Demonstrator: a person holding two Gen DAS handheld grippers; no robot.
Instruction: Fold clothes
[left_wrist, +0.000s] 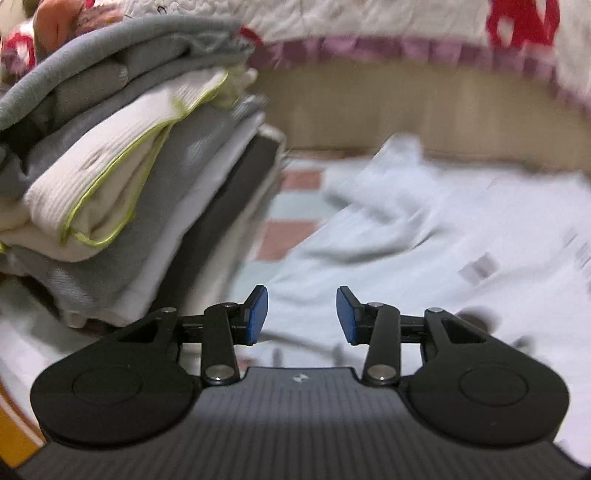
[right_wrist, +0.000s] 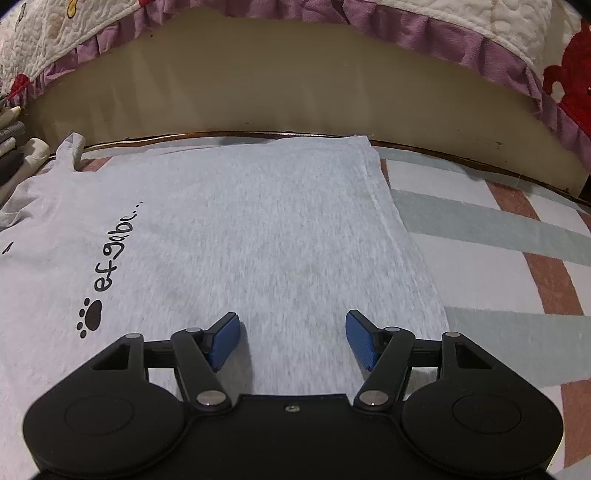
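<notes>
Filling most of the right wrist view, the pale grey marl T-shirt with a black paw print and handwritten lettering (right_wrist: 229, 236) lies spread flat on the checked pink, grey and white floor mat (right_wrist: 498, 221), its straight hem edge running down the right of centre and one sleeve bunched at the upper left of the frame. In the left wrist view the same shirt fills the right half, blurred and rumpled around the sleeve. At the upper left of that view leans the stack of folded grey, cream and white garments (left_wrist: 122, 173), tilted and just beside the shirt. Above both views hangs the quilted white bedspread with a purple frill (right_wrist: 461, 40). Your right gripper (right_wrist: 291, 341) hovers low over the shirt's body with its jaws wide apart and nothing between them; your left gripper (left_wrist: 301, 315) is likewise spread and empty near the sleeve side. Watch the leaning stack: a sweep of your left gripper could topple it. A pinch mid-panel would likely catch one layer only and drag the flat shirt askew.
</notes>
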